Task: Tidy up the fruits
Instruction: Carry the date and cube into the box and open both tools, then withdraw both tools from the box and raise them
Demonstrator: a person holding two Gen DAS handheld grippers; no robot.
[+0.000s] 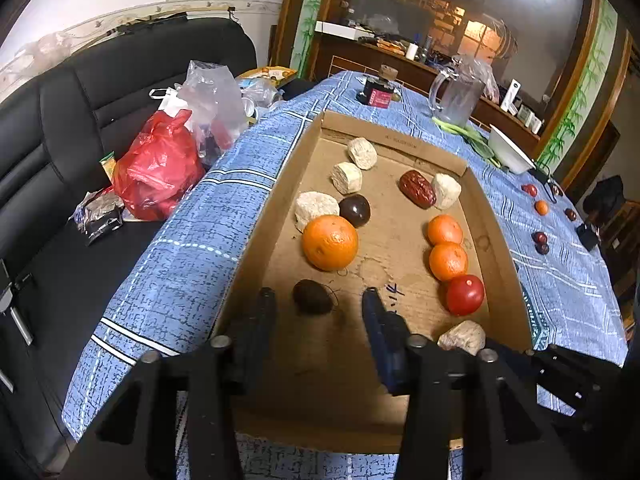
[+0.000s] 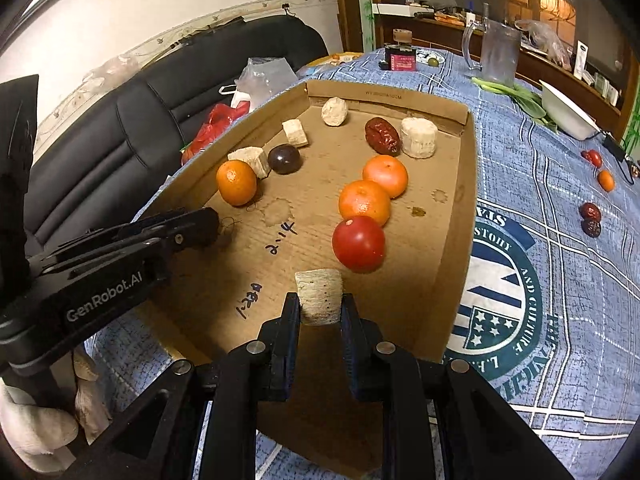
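Right wrist view: your right gripper clamps the pale cut cane chunk over the shallow cardboard tray; dropped carelessly, it could nudge the red tomato. Your left gripper stands parted around the dark round fruit, gripping nothing.

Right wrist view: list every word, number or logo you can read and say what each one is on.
"GenRobot.AI": on the left tongs, along the black body.
"2.14": handwritten in ink on the cardboard tray floor; not certain.
Second handwritten number nearer the camera: too scrawled to read.
Small print on the tray's far wall: too blurred.
Round emblem on the tablecloth: upside-down lettering, only "AND CULTURE" legible.
Label on the red box: too small.
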